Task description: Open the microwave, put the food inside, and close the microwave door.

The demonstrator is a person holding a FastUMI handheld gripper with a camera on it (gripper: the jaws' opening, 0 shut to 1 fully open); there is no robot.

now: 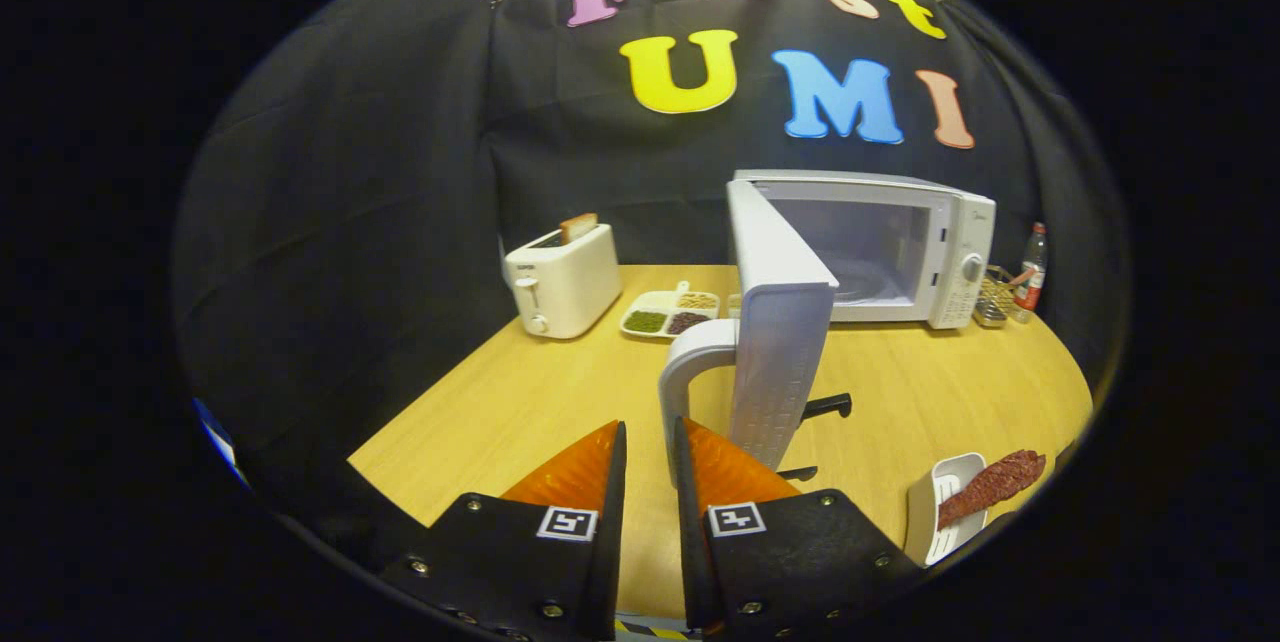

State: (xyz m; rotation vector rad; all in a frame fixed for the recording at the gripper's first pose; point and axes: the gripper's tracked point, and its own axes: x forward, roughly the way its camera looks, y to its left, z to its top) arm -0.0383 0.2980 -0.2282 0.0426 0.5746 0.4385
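Note:
The white microwave (900,252) stands at the back of the wooden table (520,402), and its cavity shows. Its door (775,342) is swung wide toward me, edge-on. The door's curved handle (680,372) runs down just ahead of my fingers, its lower end against the inner side of the right finger. My gripper (650,425) is open by a narrow gap, and wood shows between the fingers. A reddish-brown strip of food (990,484) lies on a white dish (930,512) to the right of my right finger.
A white toaster (560,282) holding a slice stands at the back left. A divided tray (665,312) of grains sits beside the microwave. A bottle (1032,267) and a wire basket (990,297) stand right of the microwave. Two small black parts (825,407) lie by the door.

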